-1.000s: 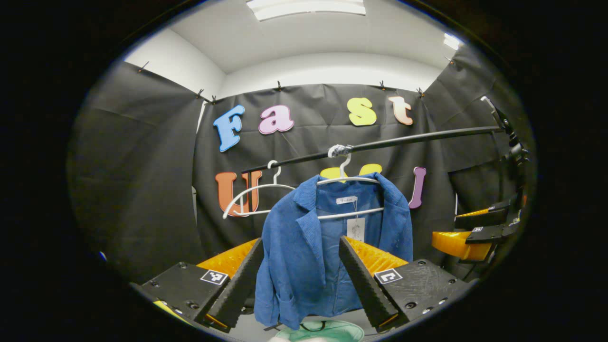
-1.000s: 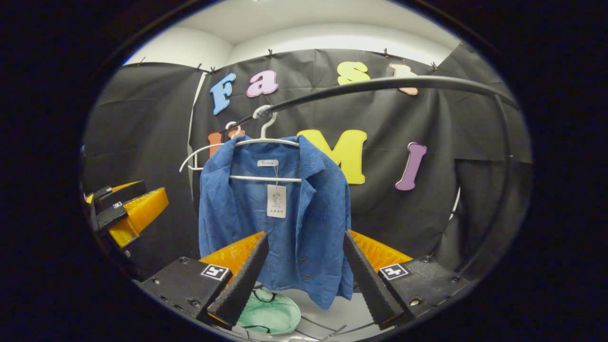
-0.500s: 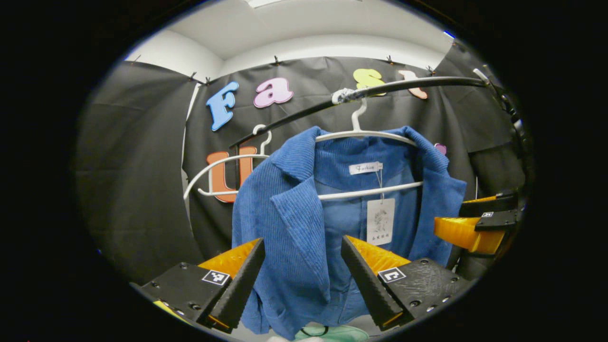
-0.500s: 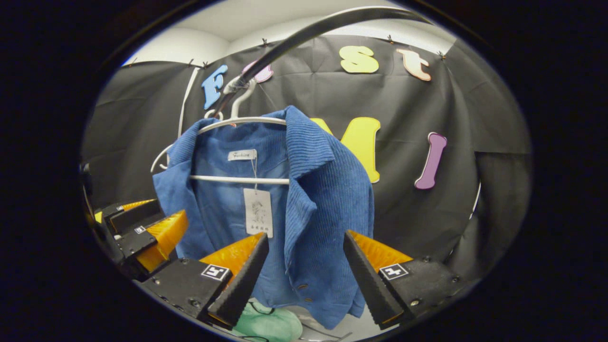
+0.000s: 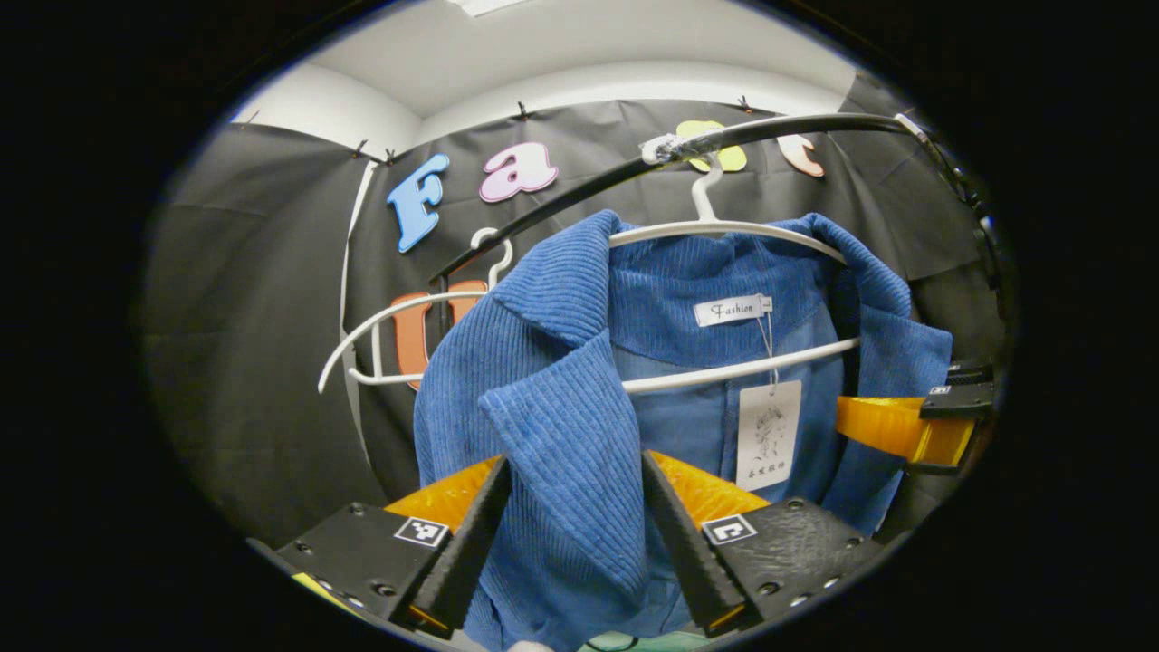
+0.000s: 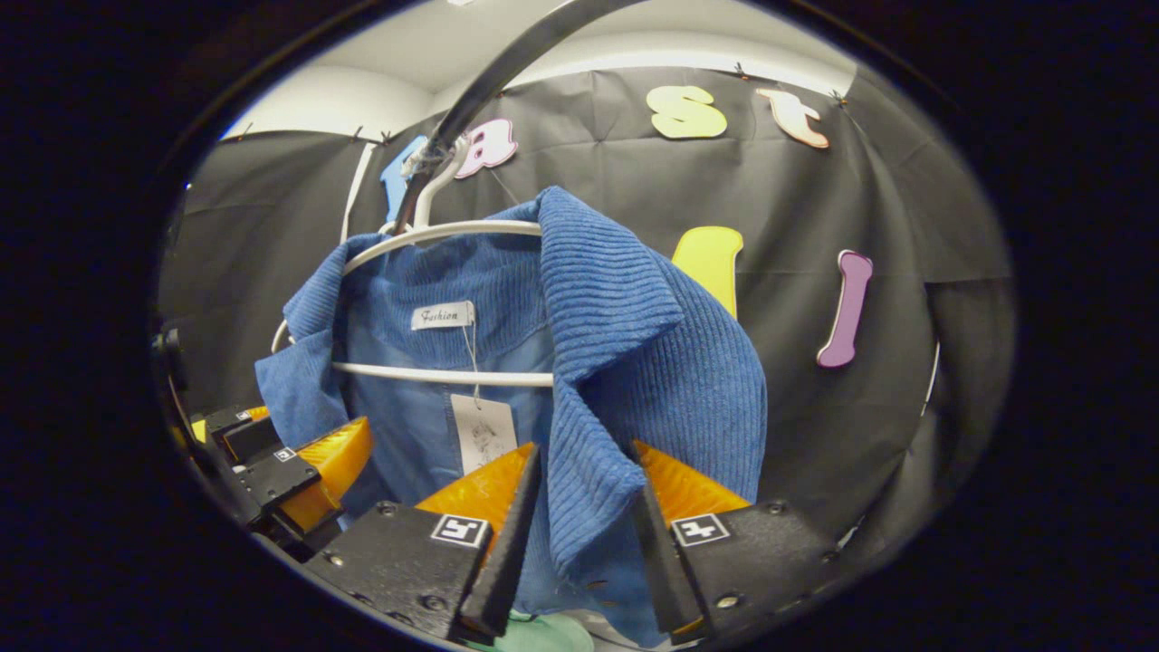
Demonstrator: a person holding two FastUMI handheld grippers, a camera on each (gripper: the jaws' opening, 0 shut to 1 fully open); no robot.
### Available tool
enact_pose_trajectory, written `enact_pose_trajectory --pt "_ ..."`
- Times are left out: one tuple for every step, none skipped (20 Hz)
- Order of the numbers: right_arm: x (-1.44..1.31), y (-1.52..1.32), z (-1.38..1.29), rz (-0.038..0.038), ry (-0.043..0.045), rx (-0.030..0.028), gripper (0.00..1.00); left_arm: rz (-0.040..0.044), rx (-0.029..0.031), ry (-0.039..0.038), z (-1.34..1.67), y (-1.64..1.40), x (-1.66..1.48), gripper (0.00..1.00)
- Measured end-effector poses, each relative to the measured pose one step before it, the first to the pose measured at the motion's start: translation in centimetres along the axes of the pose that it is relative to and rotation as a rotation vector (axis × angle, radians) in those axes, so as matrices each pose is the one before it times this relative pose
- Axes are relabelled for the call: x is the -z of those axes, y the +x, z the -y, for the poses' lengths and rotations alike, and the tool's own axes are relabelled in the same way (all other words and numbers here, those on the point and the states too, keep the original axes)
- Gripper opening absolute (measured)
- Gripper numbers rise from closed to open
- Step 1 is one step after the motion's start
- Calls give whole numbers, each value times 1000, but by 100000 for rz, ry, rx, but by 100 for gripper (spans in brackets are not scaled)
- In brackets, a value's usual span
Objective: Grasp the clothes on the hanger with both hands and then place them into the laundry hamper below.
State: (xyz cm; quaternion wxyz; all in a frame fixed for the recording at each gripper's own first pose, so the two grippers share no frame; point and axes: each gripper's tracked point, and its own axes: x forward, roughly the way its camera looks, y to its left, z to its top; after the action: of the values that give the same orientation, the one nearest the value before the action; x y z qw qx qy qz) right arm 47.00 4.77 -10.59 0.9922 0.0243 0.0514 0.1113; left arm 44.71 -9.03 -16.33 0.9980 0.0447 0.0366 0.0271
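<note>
On the black rail a blue corduroy jacket is hanging from a white hanger, an empty second hanger sitting beside it. The left gripper is straddling one lapel, fingers narrow, cloth between them; can't tell if they are pressing. The right gripper is straddling the other lapel likewise, grip unclear. A bit of green hamper is peeking below the jacket.

Both grippers have come closer to the blue jacket. The left gripper now has one lapel between its narrowed fingers (contact unclear), and the right gripper has the other.
</note>
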Motion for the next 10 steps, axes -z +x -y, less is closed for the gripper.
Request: enact_pose_trajectory --pt "-73 61 138 1272 2092 -729 50 -1236 796 -52 140 40 186 79" --pt "-72 152 98 480 2917 -617 39 -584 111 -319 74 -13 95 67" --pt "193 60 -69 -89 2832 -1859 29 -164 -35 -191 -42 -17 -98 56" --pt "210 -52 -407 -571 2209 -4268 13 182 -2314 314 -552 -38 -82 44" --pt "-20 -94 -415 -115 1965 -4079 12 -599 -2208 -88 -603 -109 53 41" --pt "0 -22 -93 -167 2335 -2653 11 -1643 1231 -2219 133 321 403 25" --pt "36 3 99 -508 3399 -3745 10 -1226 1335 -2476 60 432 355 10" --pt "-197 -59 -245 -351 3708 -3775 7 -827 2171 -2339 178 -432 -132 1" --pt "-171 7 62 -672 2671 -3381 7 378 1647 -1896 92 51 -245 6" --pt "49 42 -207 -955 1611 -3558 6 -235 1043 -1873 -264 -75 -126 6"
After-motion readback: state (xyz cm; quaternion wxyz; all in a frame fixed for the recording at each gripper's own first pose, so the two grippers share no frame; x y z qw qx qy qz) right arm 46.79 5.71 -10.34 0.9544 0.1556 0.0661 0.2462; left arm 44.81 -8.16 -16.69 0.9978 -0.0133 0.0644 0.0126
